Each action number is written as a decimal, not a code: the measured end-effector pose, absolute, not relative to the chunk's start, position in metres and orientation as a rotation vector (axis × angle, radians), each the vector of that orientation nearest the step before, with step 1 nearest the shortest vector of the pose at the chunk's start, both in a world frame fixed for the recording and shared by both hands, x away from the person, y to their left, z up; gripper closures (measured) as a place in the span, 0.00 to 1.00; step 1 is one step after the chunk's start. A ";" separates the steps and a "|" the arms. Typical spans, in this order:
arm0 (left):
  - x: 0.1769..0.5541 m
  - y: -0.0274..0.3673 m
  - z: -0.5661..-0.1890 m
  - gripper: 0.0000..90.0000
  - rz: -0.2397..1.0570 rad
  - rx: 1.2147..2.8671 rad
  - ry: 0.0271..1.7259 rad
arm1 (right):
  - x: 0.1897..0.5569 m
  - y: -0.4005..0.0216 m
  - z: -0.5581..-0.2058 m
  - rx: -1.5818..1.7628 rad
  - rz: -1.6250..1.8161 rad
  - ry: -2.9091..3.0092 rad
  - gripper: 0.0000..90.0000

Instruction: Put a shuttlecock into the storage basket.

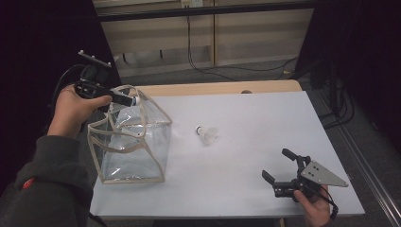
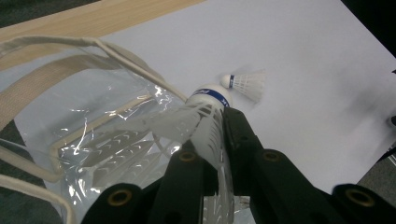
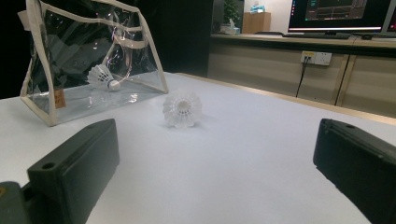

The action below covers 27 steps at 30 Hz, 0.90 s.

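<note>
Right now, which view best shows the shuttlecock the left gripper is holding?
The left gripper view: the held shuttlecock sits close between the black jaws. The high view shows only its cork tip; the right gripper view shows it small through the clear bag.

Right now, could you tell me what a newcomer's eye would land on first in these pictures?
Probably the clear bag with cream trim, standing at the left of the white table. Above its open top, the left claw is shut on a white shuttlecock. A second shuttlecock lies alone mid-table, while the right claw rests open at the near right corner.
</note>
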State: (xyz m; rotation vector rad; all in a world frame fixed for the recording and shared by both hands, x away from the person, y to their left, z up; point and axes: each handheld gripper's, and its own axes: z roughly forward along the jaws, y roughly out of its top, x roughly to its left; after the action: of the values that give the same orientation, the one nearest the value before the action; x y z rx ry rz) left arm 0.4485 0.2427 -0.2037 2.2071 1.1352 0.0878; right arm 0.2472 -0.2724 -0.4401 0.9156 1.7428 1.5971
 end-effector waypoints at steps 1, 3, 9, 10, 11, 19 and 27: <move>0.449 0.243 -0.204 0.95 0.087 2.210 1.134 | 0.247 -0.272 -0.440 0.915 1.598 1.742 0.00; 0.449 0.245 -0.205 0.95 0.090 2.200 1.143 | 0.247 -0.272 -0.440 0.917 1.597 1.743 0.00; 0.449 0.250 -0.208 0.95 0.095 2.200 1.154 | 0.247 -0.272 -0.440 0.915 1.597 1.745 0.00; 0.449 0.250 -0.209 0.95 0.092 2.204 1.154 | 0.247 -0.272 -0.440 0.916 1.597 1.745 0.00; 0.449 0.251 -0.209 0.95 0.094 2.207 1.157 | 0.247 -0.272 -0.440 0.916 1.597 1.745 0.00; 0.451 0.252 -0.217 0.95 0.089 2.211 1.175 | 0.247 -0.272 -0.440 0.914 1.599 1.745 0.00; 0.452 0.253 -0.223 0.95 0.078 2.215 1.187 | 0.247 -0.272 -0.440 0.913 1.601 1.745 0.00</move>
State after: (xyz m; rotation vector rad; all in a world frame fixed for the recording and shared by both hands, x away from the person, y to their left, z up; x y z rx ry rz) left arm 0.4524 0.2530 -0.2229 2.2146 1.1874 0.0778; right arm 0.2471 -0.2717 -0.4402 0.9128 1.7452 1.6010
